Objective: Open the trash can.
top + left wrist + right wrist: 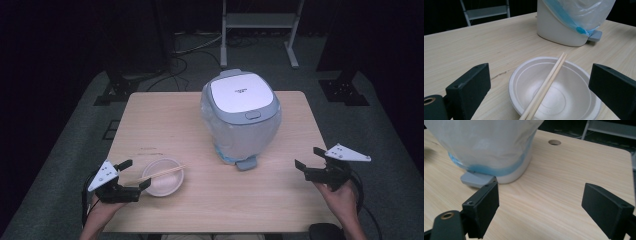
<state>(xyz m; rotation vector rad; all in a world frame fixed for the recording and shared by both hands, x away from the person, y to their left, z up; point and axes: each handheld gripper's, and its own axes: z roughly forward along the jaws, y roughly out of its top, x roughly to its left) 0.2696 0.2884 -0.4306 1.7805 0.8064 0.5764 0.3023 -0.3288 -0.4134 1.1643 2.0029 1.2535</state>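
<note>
Hovering wide-jawed and empty at the table's (165, 115) near left edge: left gripper (135, 175), just beside the bowl (162, 176) bearing chopsticks (161, 173). Waiting equally wide and empty at the right: right gripper (307, 159), near the lidded bin (241, 116).

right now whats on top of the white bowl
A pair of wooden chopsticks lies across the white bowl, resting on its rim, with nothing else inside. The table under the bowl is covered by it.
</note>
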